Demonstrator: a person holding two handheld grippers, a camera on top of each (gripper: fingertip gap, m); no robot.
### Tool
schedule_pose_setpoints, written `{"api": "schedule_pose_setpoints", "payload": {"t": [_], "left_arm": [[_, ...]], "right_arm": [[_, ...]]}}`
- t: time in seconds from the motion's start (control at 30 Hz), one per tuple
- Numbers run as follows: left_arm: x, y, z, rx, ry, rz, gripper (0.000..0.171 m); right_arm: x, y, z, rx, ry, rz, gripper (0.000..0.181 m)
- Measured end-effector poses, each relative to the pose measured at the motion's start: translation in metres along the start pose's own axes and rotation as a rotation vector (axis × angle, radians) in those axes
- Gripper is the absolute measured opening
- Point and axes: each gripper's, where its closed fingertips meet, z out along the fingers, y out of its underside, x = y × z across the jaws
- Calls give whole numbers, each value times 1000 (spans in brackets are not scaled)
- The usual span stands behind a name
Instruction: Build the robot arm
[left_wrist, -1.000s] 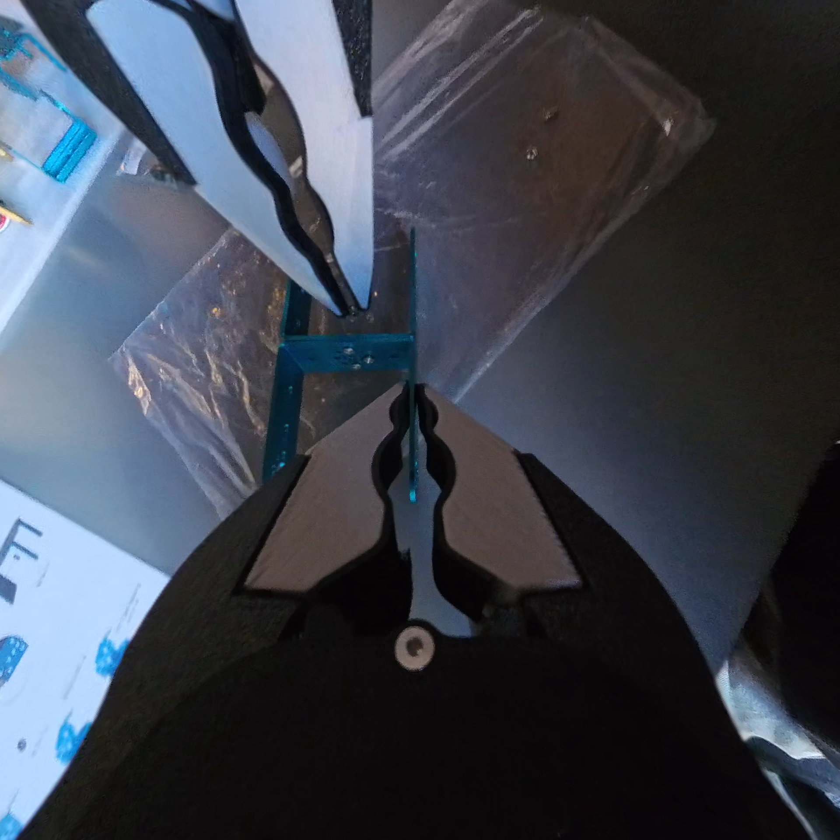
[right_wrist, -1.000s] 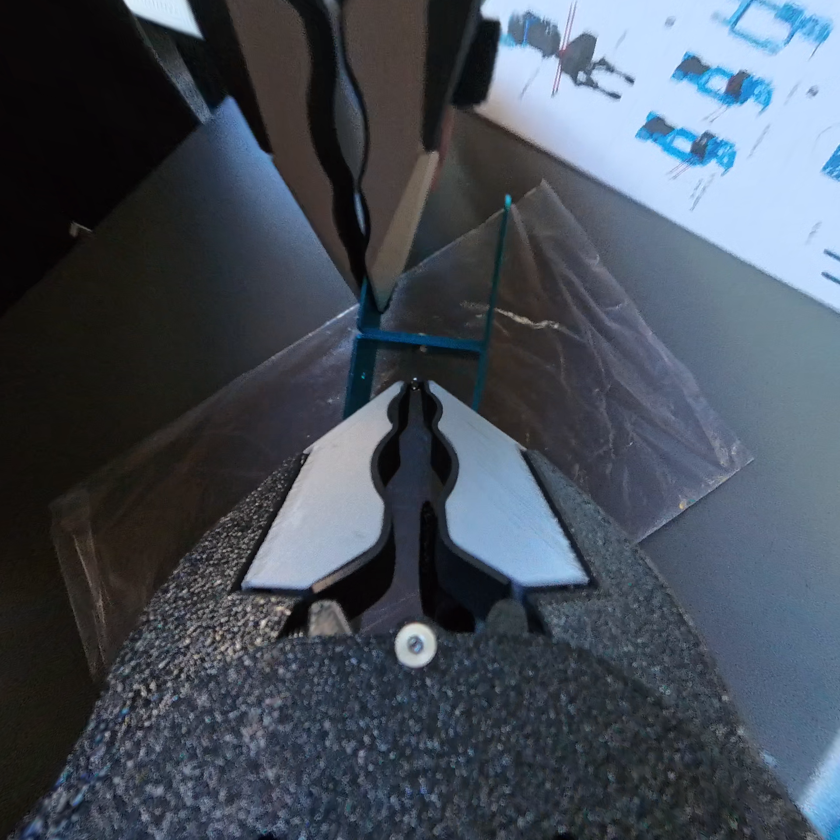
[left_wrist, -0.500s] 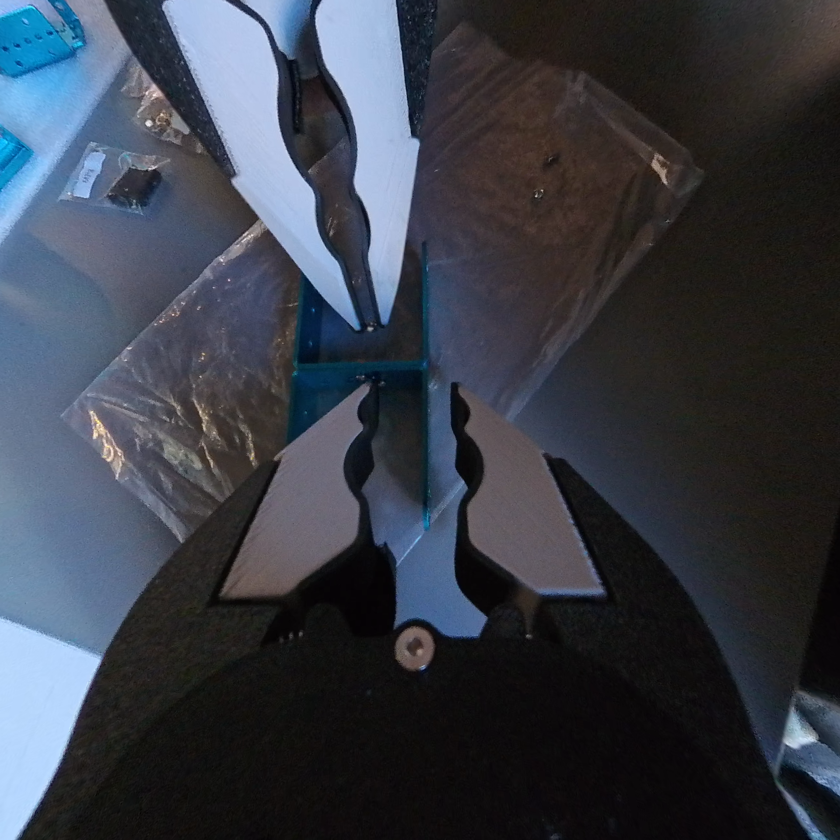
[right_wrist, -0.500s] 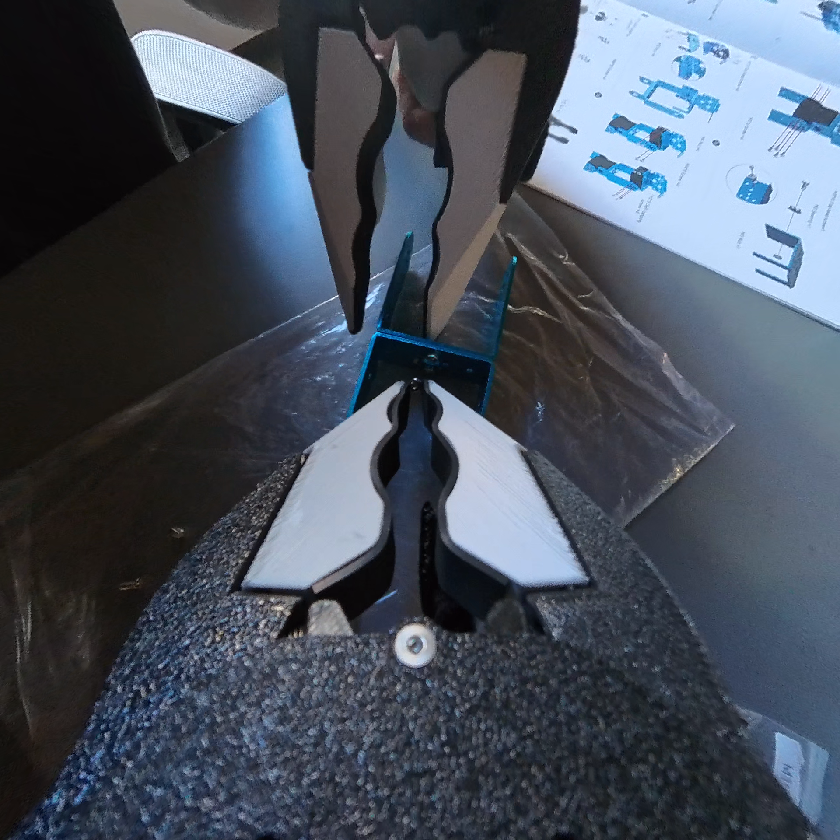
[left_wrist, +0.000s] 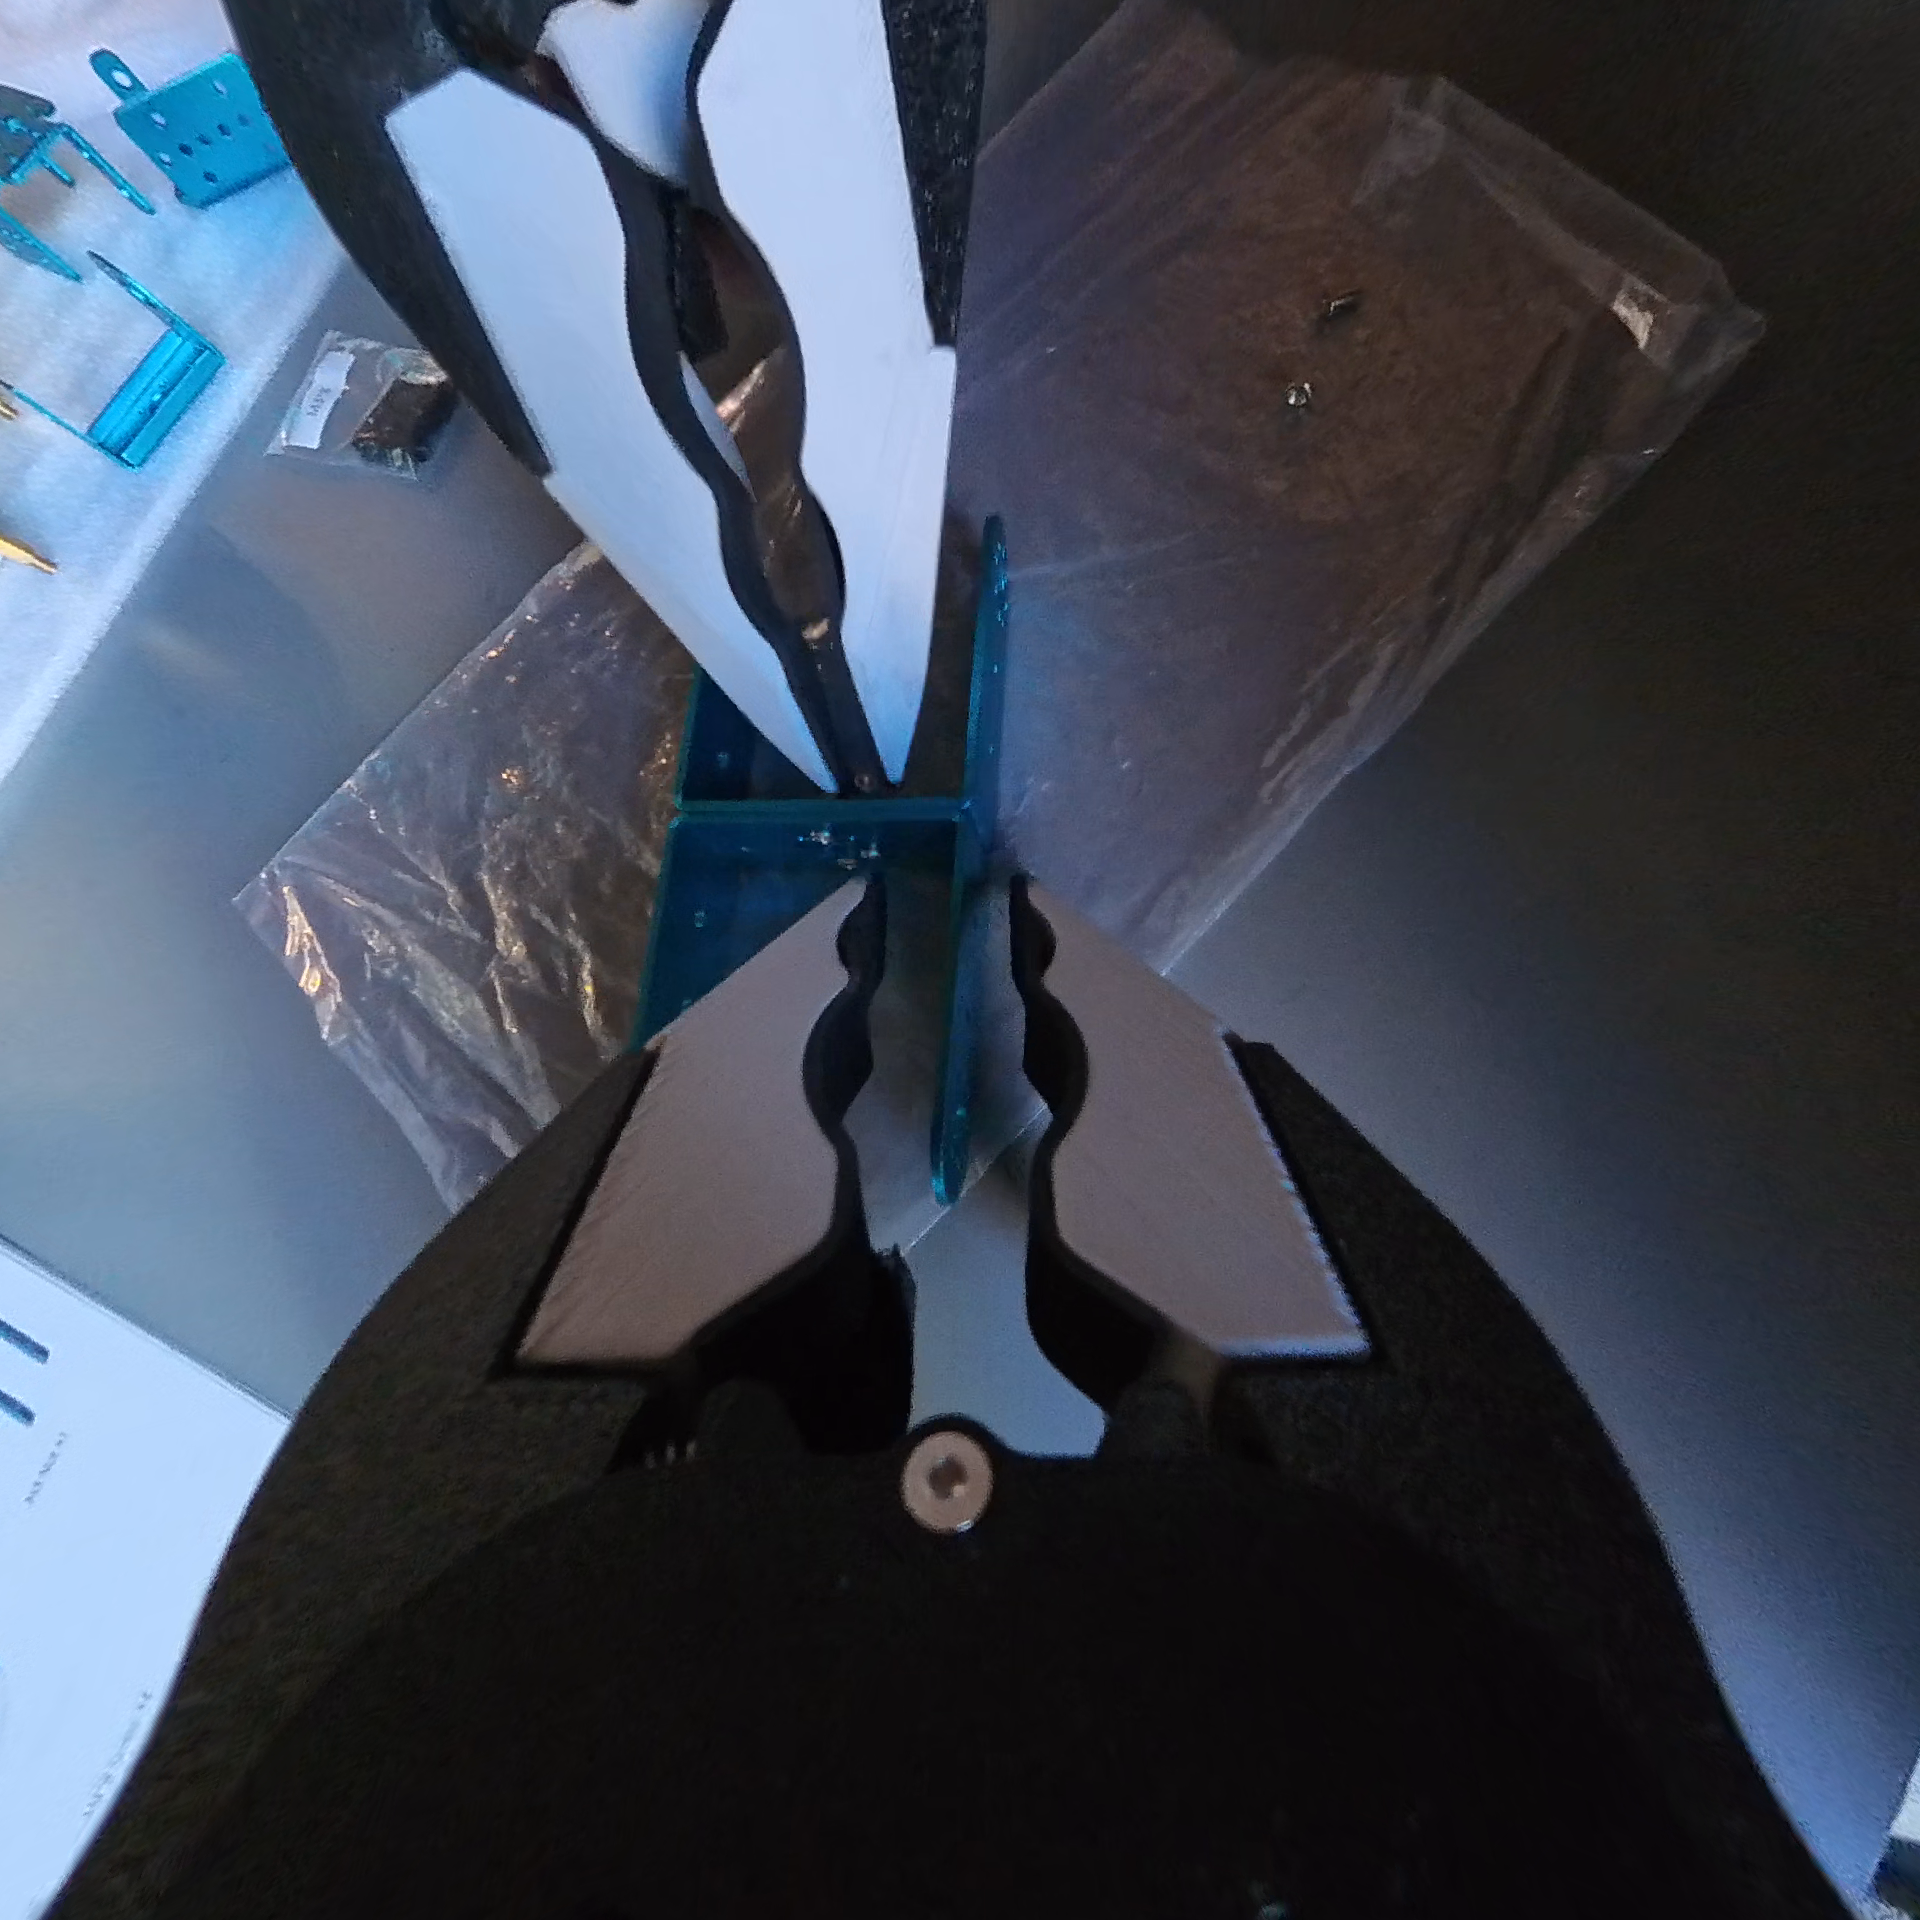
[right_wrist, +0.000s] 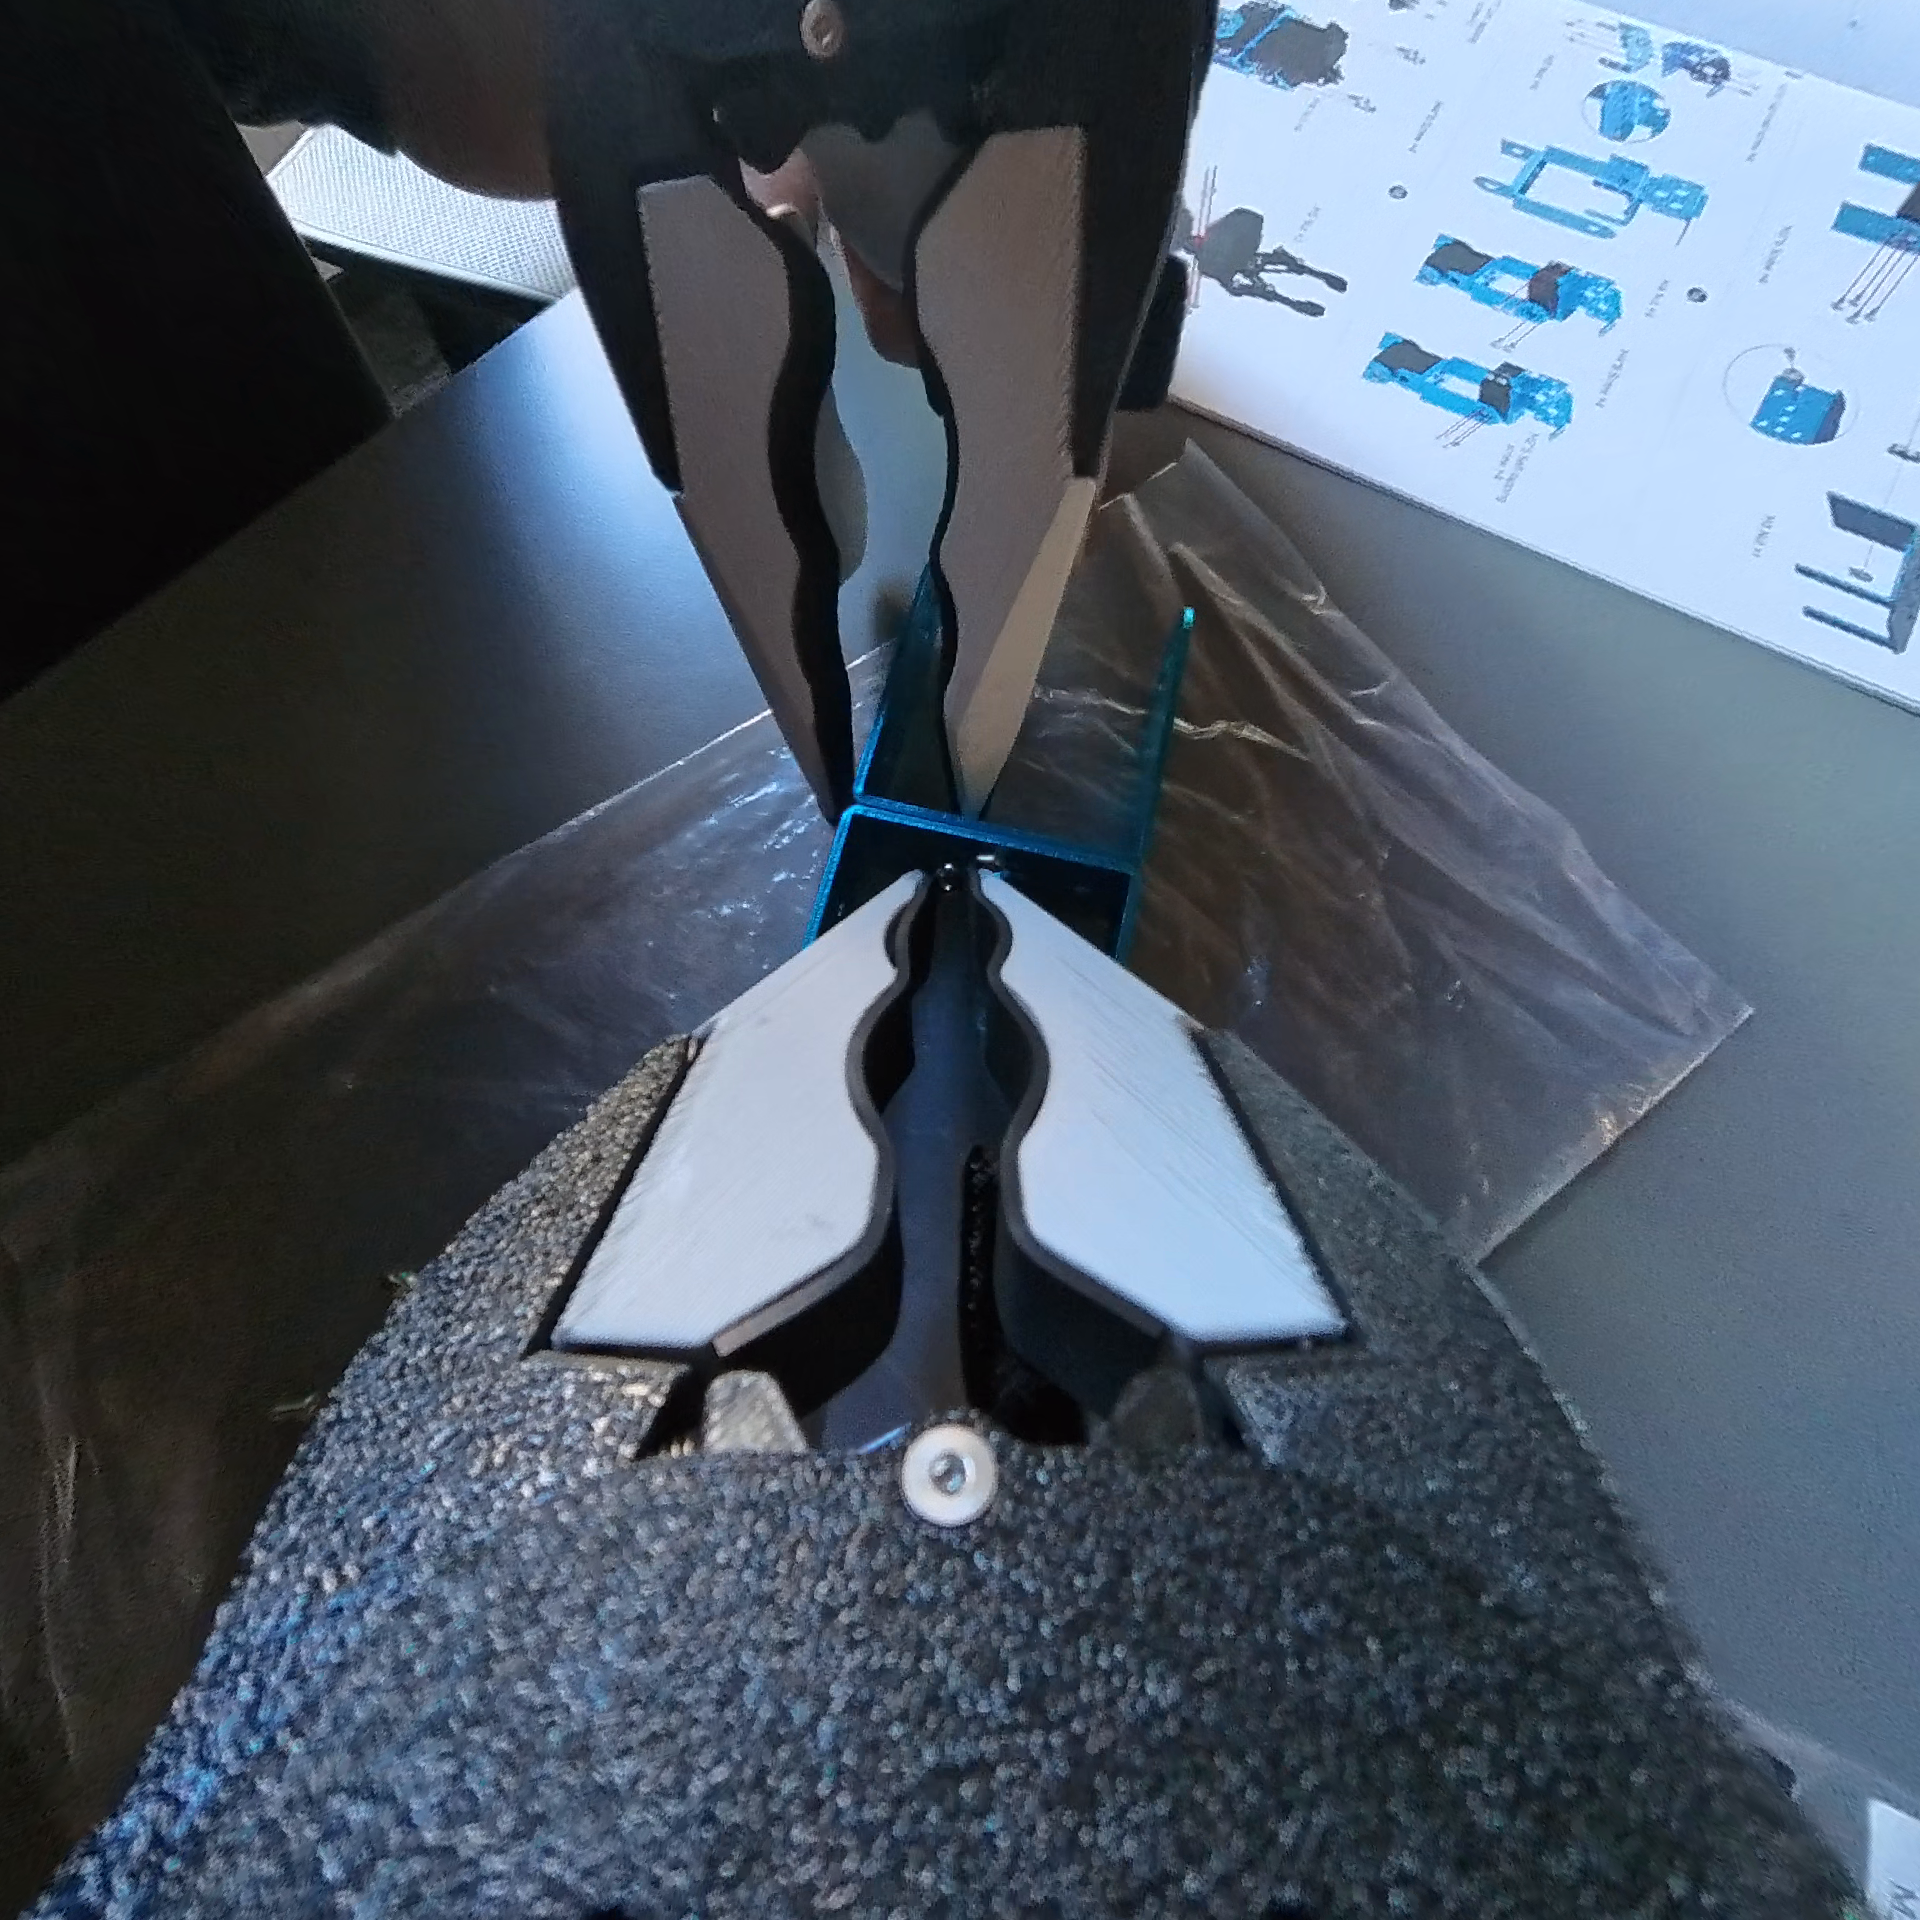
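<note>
The left claw (left_wrist: 940, 883) gapes astride the blue bracket's (left_wrist: 810, 847) wall; right claw (right_wrist: 951, 876) pinches a small screw (right_wrist: 948, 871).

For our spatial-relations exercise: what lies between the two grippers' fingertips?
The blue metal bracket's cross plate separates left gripper from right gripper, clearest in the left wrist view; its side wall stands between the left's open fingers.

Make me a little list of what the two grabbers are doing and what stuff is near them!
left gripper: open, one upright wall of the blue metal bracket stands between its fingers
right gripper: shut on a tiny screw, tips at the bracket's cross plate
under bracket: clear plastic bag on the dark table
loose on bag: two small screws
nearby: white instruction sheet, more blue metal parts, small bag of hardware
</note>
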Motion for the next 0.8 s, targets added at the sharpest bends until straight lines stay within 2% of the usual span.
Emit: {"api": "schedule_pose_setpoints", "payload": {"t": [0.33,0.8], "left_arm": [[1,-4,4,10,6,7,22],[1,-5,6,7,10,-12,22]], "right_arm": [[3,4,1,-18,2,26,5],[3,5,2,-12,-99,241,5]]}}
